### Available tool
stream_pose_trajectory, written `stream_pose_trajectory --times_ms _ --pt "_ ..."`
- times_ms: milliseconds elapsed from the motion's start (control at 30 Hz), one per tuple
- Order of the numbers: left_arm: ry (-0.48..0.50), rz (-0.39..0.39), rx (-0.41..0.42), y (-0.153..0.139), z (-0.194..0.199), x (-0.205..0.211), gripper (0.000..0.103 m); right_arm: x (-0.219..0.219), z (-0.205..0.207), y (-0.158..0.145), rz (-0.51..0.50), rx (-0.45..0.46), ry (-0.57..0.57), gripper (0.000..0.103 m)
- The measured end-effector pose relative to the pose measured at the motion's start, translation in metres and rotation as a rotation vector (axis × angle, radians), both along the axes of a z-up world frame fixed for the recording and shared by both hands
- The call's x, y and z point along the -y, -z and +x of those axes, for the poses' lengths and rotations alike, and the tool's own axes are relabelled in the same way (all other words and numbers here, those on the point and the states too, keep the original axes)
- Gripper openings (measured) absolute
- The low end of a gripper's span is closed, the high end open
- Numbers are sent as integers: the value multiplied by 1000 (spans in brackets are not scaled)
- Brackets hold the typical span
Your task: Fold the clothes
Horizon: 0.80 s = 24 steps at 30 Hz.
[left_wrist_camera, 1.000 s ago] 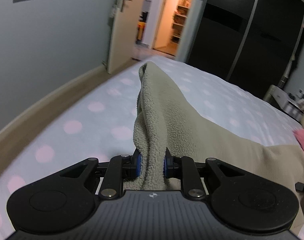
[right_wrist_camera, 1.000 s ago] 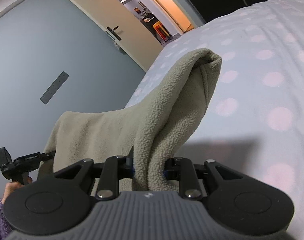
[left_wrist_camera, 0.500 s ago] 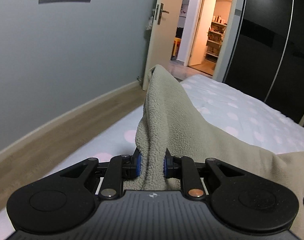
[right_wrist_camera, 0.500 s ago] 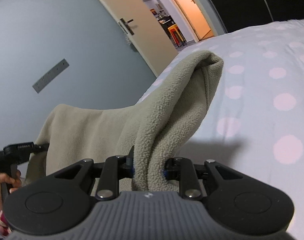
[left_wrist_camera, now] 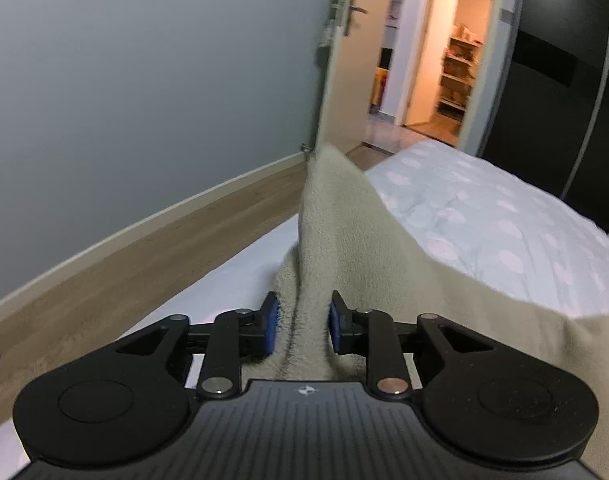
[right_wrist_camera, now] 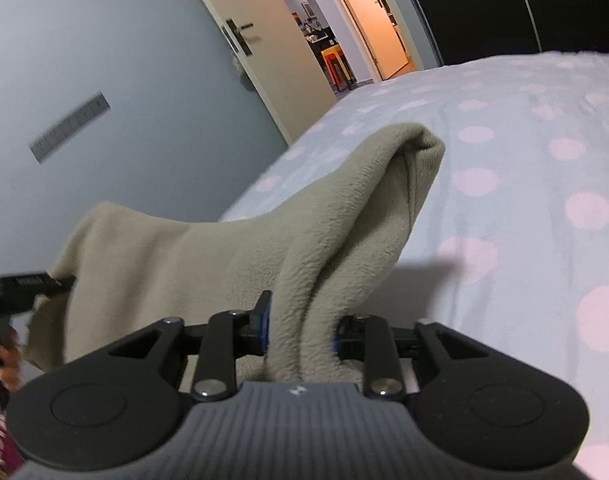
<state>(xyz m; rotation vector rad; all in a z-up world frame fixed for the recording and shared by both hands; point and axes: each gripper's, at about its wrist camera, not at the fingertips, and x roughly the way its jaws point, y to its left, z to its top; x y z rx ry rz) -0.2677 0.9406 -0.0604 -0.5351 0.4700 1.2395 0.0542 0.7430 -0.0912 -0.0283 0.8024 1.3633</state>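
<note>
A beige fleece garment point(left_wrist_camera: 344, 216) is held up off the bed by both grippers. My left gripper point(left_wrist_camera: 302, 326) is shut on one bunched edge of it, which rises in a peak ahead of the jaws. My right gripper point(right_wrist_camera: 302, 330) is shut on another bunched edge of the fleece garment point(right_wrist_camera: 344, 208), which stretches leftward toward the left gripper point(right_wrist_camera: 16, 288), seen at the left edge with a hand on it.
The bed point(left_wrist_camera: 504, 220) has a white cover with pink dots point(right_wrist_camera: 524, 200). A grey wall point(left_wrist_camera: 144, 100) and wooden floor strip point(left_wrist_camera: 144, 264) run along the bed's left. An open door point(left_wrist_camera: 336, 60) leads to a lit hallway; a dark wardrobe point(left_wrist_camera: 564, 60) stands behind.
Both grippers have lifted and swung with the fleece held. The left view now faces the wall and doorway more than the bed; the right view has tilted a little toward the bed.
</note>
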Motion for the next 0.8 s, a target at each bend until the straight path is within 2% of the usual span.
stream_pose_trajectory --times_ms 100,167,267,300,333,400,500,533,600,667,800 --pt "9 29 -4 -3 -13 5 23 1 4 3 -44 54 39 44" --pt "35 5 -18 -1 -18 8 23 5 5 5 -72 88 55 50" --pt "85 -23 -35 5 -25 17 23 14 6 9 -85 113 36 52" --pt "104 -34 -34 8 -27 23 23 20 7 11 -84 104 28 60" --pt "117 -44 -28 11 -30 29 23 24 8 14 -85 92 29 74" --pt "146 -63 -18 20 -31 40 25 39 16 21 -88 42 30 85" --pt "202 -89 -7 34 -25 56 26 45 18 41 -132 -39 38 84" --pt "222 -97 -9 40 -18 59 26 45 15 47 -144 -48 42 73" --pt "248 -127 -36 55 -7 65 26 44 6 57 -178 -5 46 66" --pt "244 -168 -67 70 1 68 26 40 2 68 -233 4 61 66" --pt "173 -197 -38 84 -2 72 26 33 -2 80 -297 25 77 66"
